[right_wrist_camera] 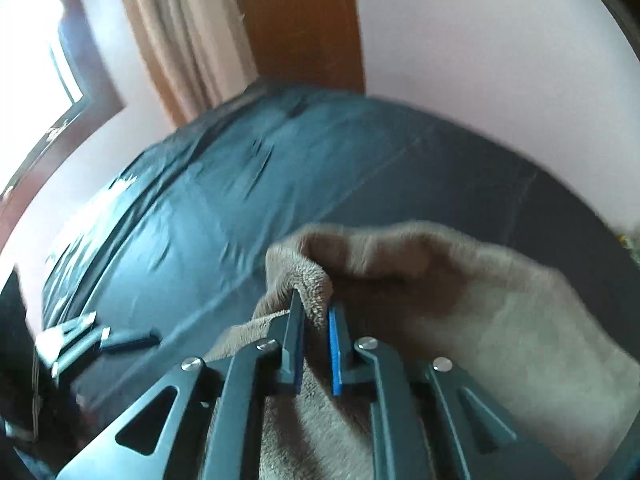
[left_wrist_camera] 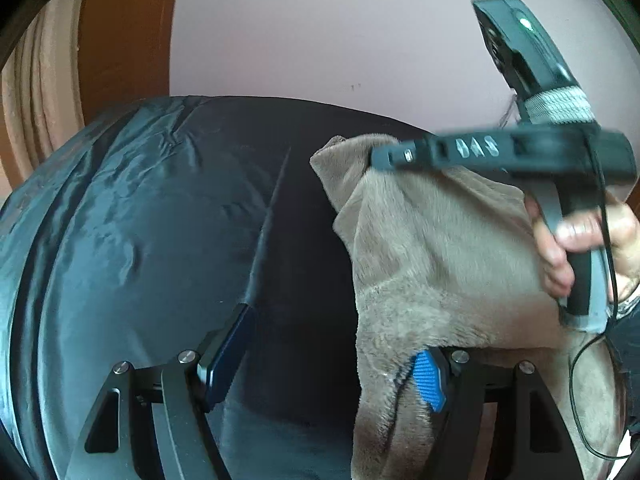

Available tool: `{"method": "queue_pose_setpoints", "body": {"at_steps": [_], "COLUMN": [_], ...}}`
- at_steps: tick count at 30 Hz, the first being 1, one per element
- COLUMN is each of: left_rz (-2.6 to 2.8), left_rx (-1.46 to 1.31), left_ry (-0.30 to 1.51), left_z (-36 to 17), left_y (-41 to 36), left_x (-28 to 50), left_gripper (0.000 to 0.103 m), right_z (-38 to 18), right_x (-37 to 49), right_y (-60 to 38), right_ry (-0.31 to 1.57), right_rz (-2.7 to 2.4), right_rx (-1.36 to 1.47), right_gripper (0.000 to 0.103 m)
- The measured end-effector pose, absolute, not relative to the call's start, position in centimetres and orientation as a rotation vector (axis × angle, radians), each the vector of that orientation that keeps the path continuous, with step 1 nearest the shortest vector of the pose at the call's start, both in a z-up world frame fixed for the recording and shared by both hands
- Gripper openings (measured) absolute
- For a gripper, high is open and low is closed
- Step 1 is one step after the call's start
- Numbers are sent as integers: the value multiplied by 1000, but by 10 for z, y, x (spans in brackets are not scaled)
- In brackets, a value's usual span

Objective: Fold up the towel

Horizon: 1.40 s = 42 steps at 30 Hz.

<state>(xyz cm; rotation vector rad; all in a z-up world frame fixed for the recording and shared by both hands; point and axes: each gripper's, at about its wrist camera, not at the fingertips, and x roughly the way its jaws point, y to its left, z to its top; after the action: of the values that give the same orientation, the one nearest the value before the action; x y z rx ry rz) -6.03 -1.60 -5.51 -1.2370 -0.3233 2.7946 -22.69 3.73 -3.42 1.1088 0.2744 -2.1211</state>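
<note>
A taupe plush towel (left_wrist_camera: 440, 248) hangs lifted above the bed. My right gripper (left_wrist_camera: 380, 156), held by a hand (left_wrist_camera: 576, 240), pinches the towel's upper corner. In the right wrist view the right gripper (right_wrist_camera: 314, 304) is shut on a bunched fold of the towel (right_wrist_camera: 460, 280). My left gripper (left_wrist_camera: 332, 336) is wide open low beside the cloth. The towel's lower edge drapes against its blue-padded right finger (left_wrist_camera: 428, 380), while its left finger (left_wrist_camera: 228, 356) is over bare sheet. The left gripper (right_wrist_camera: 120, 332) also shows blurred at the left of the right wrist view.
A bed with a dark blue-grey sheet (left_wrist_camera: 140, 220) fills the area under both grippers. A pale wall (left_wrist_camera: 320, 40) is behind it. A beige curtain (right_wrist_camera: 192, 40) and a brown wooden frame (right_wrist_camera: 304, 20) stand at the far left corner, and a bright window (right_wrist_camera: 36, 60) lies further left.
</note>
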Motion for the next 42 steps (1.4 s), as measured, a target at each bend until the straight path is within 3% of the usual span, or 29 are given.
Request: {"method": "queue_pose_setpoints", "body": {"at_steps": [8,10,12,13,14,22,28,33,37,40,42], "left_rz": [2786,2787,2789,2790,2792,2809,2809,2833,2845,2833,2813], "left_rx": [-1271,-1270,-1268,-1267,-1266,-1247,-1249,-1206,-1146,-1103,-1110], "left_ry": [-371,-372,-370,-369,-369,-336,-264,-104,-100,-58,19], "left_z": [-59,-59,-59,-59,-59,-59,-56,-35,-8,7,8], "left_y": [-24,-25,-25,-25,-25,-29,-22,-13,-14,0,17], "left_x": [-60,-59,-58,-58,-57,-61,-55,-30,-10,-14,-34], "left_gripper": [75,74,75,75,75,75,75,75,75,75,75], "right_z": [-58,-57,-49,-42,-33,17,-1,-16,-22,-35,-47], "right_x": [-252,-247,-240,-234,-227,-153,-82,-57,-68,-83,-93], "right_y": [23,31,46,57,72,240,364,390,383,390,395], "right_ry": [259,242,226,217,204,31,-222,-286,-237,-280,-327], "right_rz": [-2144,-2140,-2172,-2201,-2235,-2561,-2744,-2741,-2722,-2718,-2695], "right_rx": [1210,1212,1193,1175,1149,1125,1217,1224,1217,1260,1301], "right_gripper": [14,29,74,84,86,86,86,85,82,69,51]}}
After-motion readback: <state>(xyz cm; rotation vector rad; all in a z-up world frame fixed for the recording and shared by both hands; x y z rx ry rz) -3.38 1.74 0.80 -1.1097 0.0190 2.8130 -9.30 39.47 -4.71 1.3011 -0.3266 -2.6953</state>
